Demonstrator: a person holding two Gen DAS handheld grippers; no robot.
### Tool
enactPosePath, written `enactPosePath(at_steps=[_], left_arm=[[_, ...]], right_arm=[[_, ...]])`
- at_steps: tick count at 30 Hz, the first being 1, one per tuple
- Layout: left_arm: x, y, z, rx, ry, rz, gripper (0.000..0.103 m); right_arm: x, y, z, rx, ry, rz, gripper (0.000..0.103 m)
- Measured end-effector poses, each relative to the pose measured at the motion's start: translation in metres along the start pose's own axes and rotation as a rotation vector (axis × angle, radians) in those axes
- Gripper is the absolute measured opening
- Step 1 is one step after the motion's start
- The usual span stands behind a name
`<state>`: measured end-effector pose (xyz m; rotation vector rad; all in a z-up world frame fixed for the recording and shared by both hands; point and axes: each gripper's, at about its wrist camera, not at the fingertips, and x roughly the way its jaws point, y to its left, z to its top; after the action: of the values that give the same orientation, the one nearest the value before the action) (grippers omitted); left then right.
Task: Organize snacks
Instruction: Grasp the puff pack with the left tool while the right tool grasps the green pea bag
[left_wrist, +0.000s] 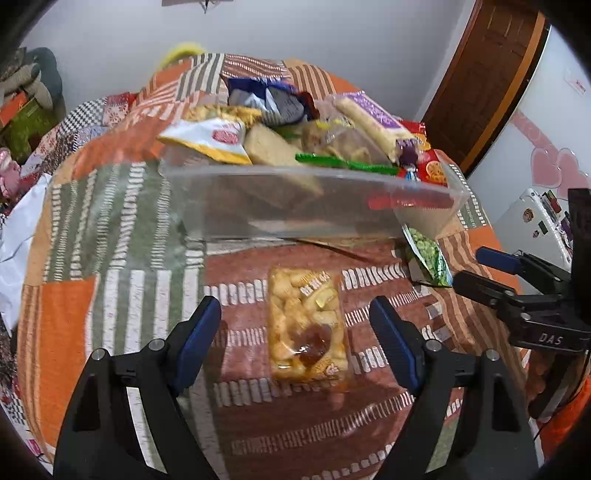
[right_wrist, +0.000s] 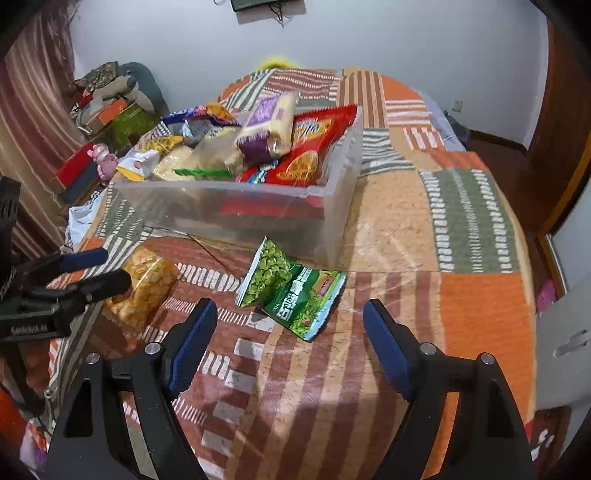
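Left gripper astride cracker packet

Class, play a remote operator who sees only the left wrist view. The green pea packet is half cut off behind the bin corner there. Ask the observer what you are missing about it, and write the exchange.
Operator: Is the green pea packet inside the clear bin?
Observer: No. The right wrist view shows it lying on the patchwork cover, just in front of the bin's near corner.
Operator: Is the right gripper holding it?
Observer: No. Its jaws are wide open, short of the packet.
Operator: What lies in the bin's right end?
Observer: A red cracker bag, leaning against the end wall.
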<state>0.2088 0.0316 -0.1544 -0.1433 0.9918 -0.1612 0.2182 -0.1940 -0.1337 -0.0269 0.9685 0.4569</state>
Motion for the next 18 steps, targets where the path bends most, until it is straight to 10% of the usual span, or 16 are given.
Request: enactPosePath(at_steps=[13,18], left_arm=[[0.033,-0.006,-0.009,0.000,0.027,-0.023,0.068],[0.034,-0.007,-0.010,0.007,0.010,-0.024,0.045]], right_arm=[[0.037,-0.006,0.001,0.085,0.059,0.041,0.083],[0.029,-0.003,0.000,0.053,0.053,0.033,0.063]])
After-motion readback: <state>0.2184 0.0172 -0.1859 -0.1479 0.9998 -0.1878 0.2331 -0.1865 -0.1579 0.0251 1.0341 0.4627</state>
